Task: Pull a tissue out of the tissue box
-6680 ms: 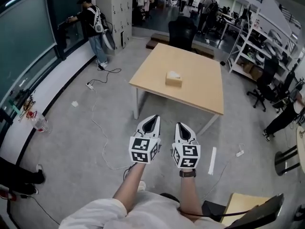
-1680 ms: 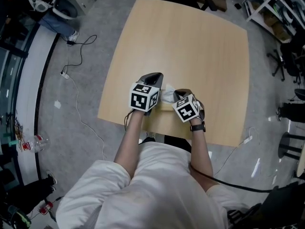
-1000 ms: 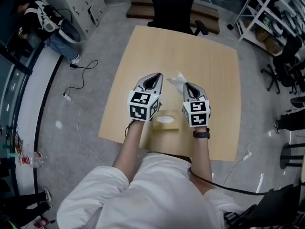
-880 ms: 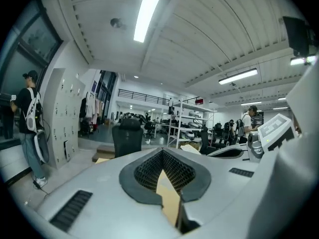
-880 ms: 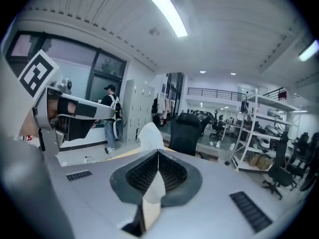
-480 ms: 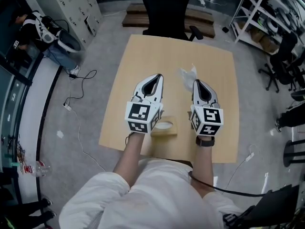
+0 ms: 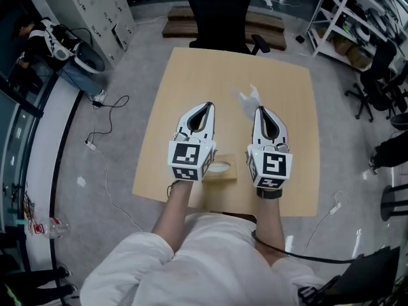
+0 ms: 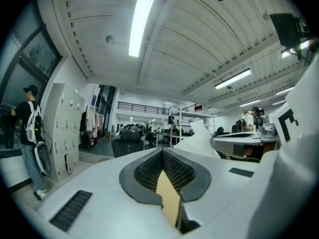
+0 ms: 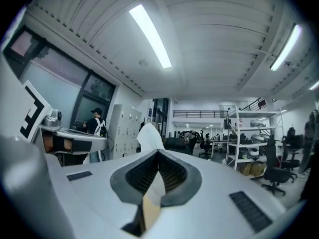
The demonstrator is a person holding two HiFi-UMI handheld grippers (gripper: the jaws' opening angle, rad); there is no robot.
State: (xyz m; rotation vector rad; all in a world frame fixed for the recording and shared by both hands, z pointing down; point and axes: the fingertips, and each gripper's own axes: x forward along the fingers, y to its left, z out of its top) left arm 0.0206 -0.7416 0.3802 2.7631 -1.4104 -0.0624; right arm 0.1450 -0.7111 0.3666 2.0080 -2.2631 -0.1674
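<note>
Pinching tissue [image 7: 248, 98] in closed right gripper [image 7: 261, 109], raised forward of tissue box [image 7: 220, 169] at table [image 7: 191, 69] near edge, probably so sheet clears slot. Holding left gripper [image 7: 205, 106] closed, empty, beside box, likely on standby.

No legible text, brand or number in any view: left gripper [image 7: 204, 106] and right gripper [image 7: 262, 110] bear only black-and-white square markers [image 7: 187, 155]; small red sign [image 8: 198, 107] far back in left gripper view, unreadable.
</note>
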